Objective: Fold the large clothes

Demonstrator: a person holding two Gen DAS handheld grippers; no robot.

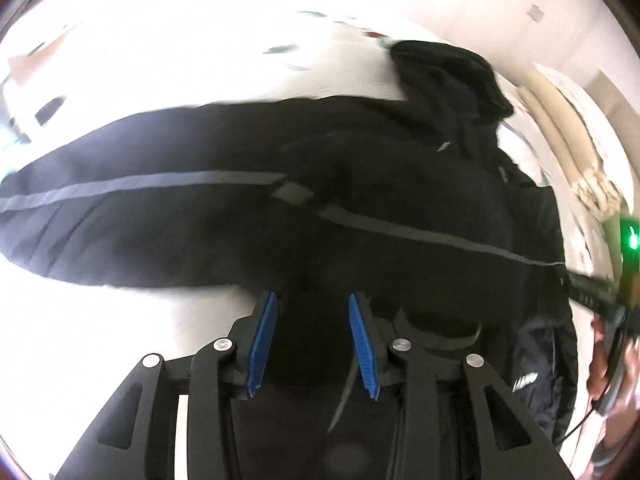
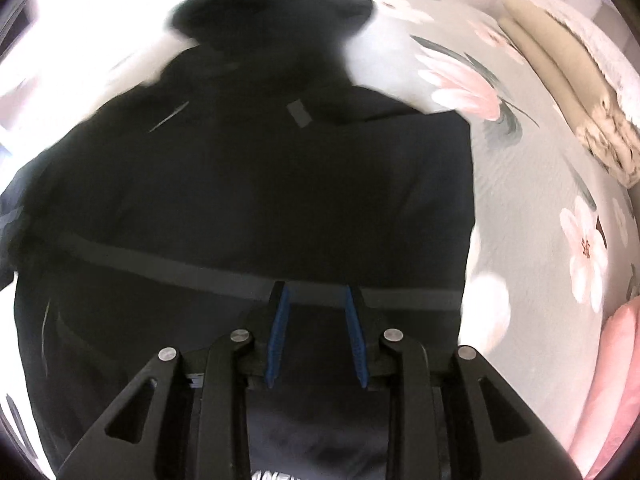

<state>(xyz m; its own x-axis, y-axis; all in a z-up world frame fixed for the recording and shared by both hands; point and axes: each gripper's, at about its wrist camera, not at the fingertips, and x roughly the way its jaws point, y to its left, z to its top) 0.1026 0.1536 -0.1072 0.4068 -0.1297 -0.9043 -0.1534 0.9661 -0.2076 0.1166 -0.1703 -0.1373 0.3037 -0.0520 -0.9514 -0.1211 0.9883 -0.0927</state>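
Note:
A black hooded jacket (image 1: pixel 360 184) with a grey stripe lies spread on a flowered bedsheet (image 2: pixel 532 184), its hood (image 2: pixel 272 8) at the far end. My left gripper (image 1: pixel 313 300) hangs over the jacket's near part. Dark fabric fills the narrow gap between its blue pads (image 1: pixel 262 344). My right gripper (image 2: pixel 316 292) is at the grey stripe (image 2: pixel 160 264), with a fold of the jacket between its pads (image 2: pixel 278 336) and white lettering close to the lens. In the left wrist view the right gripper (image 1: pixel 588 288) holds the jacket's raised edge at the far right.
Beige folded bedding (image 2: pixel 580 80) lies along the far right of the bed, and something pink (image 2: pixel 616 380) sits at the near right. A person's hand (image 1: pixel 604 368) shows at the right edge. The sheet on the left is washed out by bright light.

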